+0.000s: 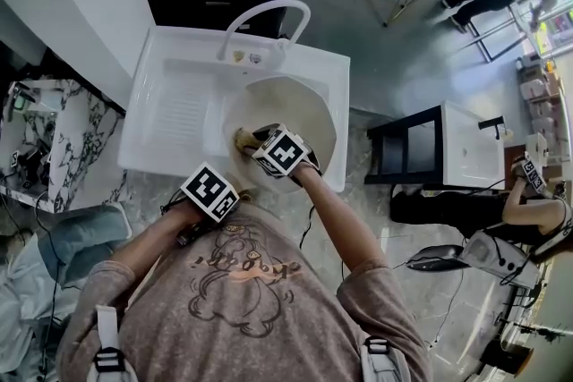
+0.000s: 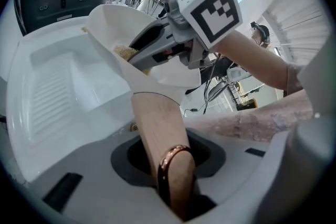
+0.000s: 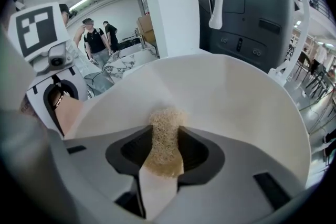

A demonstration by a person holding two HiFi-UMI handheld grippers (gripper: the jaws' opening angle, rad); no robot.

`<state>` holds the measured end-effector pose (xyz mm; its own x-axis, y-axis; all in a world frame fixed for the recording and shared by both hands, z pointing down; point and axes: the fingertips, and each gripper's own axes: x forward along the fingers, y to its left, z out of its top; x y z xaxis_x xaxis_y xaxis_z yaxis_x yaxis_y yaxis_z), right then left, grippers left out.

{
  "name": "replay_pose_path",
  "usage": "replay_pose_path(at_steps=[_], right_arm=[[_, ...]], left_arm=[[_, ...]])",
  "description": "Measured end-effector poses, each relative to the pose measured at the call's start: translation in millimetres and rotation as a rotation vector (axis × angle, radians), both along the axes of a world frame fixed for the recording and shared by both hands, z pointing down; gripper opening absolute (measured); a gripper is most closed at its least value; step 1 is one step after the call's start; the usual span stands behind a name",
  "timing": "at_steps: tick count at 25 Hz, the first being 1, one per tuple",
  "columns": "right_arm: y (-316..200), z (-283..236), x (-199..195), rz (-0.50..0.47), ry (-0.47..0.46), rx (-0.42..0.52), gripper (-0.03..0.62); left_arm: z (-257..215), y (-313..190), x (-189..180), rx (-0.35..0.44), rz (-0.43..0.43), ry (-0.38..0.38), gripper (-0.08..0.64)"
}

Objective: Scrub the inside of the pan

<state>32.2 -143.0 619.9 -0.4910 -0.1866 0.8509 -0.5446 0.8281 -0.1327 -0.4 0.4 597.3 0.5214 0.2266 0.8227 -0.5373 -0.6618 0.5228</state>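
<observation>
Filling the basin of the white moulded sink, the pale, smooth, round pan shows whole only in the head view, under a curved white tap. The left gripper view alone reveals the left tool clamped on the pan's tapered wooden handle, which wears a copper-coloured band. The right gripper view shows the right tool pinching a coarse tan scouring pad against the pan's inner wall.

Tilting over, cream-white round pan with light wooden handle; touching its inner wall, coarse beige scrubbing pad.
</observation>
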Motion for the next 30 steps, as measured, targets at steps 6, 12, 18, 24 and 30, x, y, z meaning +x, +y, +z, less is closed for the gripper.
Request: replay_pose_path(at_steps=[6, 12, 18, 24, 30], right_arm=[[-31.1, 5.5, 7.8, 0.066, 0.024, 0.105, 0.167], [-63.1, 8.0, 28.4, 0.143, 0.074, 0.191, 0.167], [-78.2, 17.6, 73.2, 0.204, 0.184, 0.213, 0.167], [-72.6, 27.7, 115.1, 0.200, 0.302, 0.181, 0.166], [-57.2, 23.1, 116.6, 0.139, 0.332, 0.128, 0.166]], left_arm=[[1.1, 2.7, -1.5, -0.010, 0.018, -0.003, 0.135], [0.9, 1.1, -1.7, -0.010, 0.001, -0.003, 0.135], [2.1, 0.9, -3.1, -0.009, 0.019, -0.012, 0.137], [3.3, -6.5, -8.4, -0.006, -0.012, -0.009, 0.137], [2.5, -20.7, -11.2, 0.014, -0.058, 0.001, 0.137]])
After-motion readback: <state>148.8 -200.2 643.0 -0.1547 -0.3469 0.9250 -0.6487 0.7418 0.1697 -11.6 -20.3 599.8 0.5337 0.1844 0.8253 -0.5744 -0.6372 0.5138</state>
